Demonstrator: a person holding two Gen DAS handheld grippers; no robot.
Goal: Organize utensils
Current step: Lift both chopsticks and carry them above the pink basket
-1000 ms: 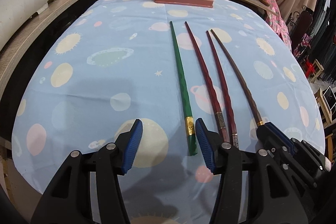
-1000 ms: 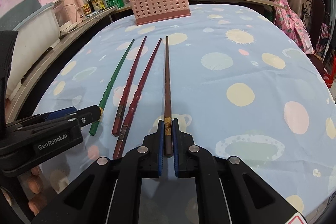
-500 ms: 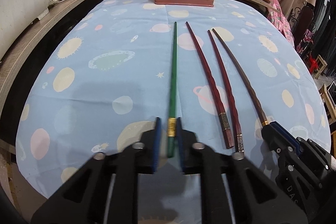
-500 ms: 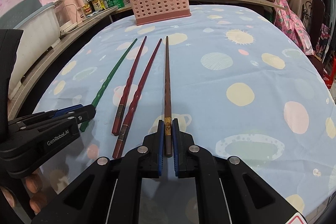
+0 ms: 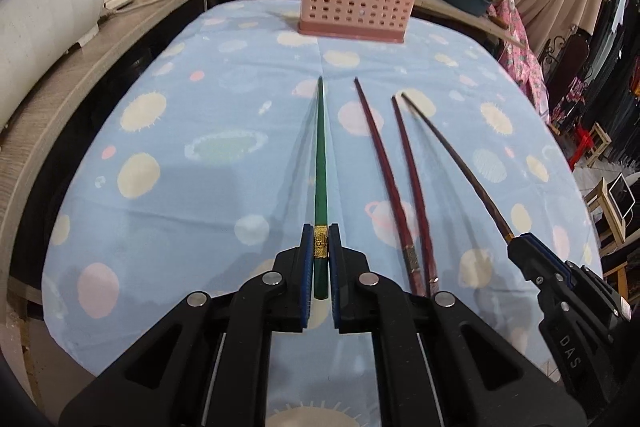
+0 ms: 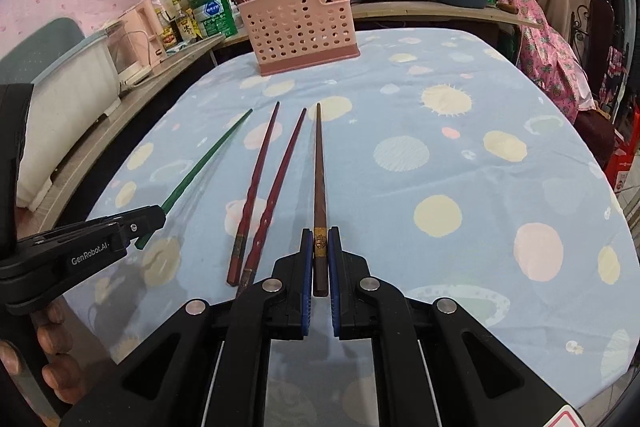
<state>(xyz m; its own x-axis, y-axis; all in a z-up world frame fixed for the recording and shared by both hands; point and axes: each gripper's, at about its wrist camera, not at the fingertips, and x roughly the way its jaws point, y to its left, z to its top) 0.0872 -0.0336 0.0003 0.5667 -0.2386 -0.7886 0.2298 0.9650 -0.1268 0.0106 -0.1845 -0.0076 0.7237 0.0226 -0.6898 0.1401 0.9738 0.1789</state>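
- Since 1 s ago your left gripper [image 5: 321, 251] went from wide open beside the green chopstick [image 5: 320, 163] to clamped on it at the gold band; stick now looks raised off the tablecloth [image 5: 224, 187], tip pointing fwd.
- Right gripper [image 6: 320, 253] unchanged: pinched on the brown chopstick [image 6: 319, 179], also at the gold band near the thick end.
- Two red chopsticks [image 6: 268, 195] lie loose on the cloth btwn the held ones, side by side, not touching either.
- Pink basket [image 5: 356, 1] sits at the far end, well apart from both grippers, w/ other utensils already standing in it.
- Step in hand, prob: carry both sticks to the basket. Keep grip firm; you're holding near the end, so the long tips may swing.
- Lift clear of the red pair first, tilt tips down over the basket opening, then release. Don't snag a tip in the side holes.
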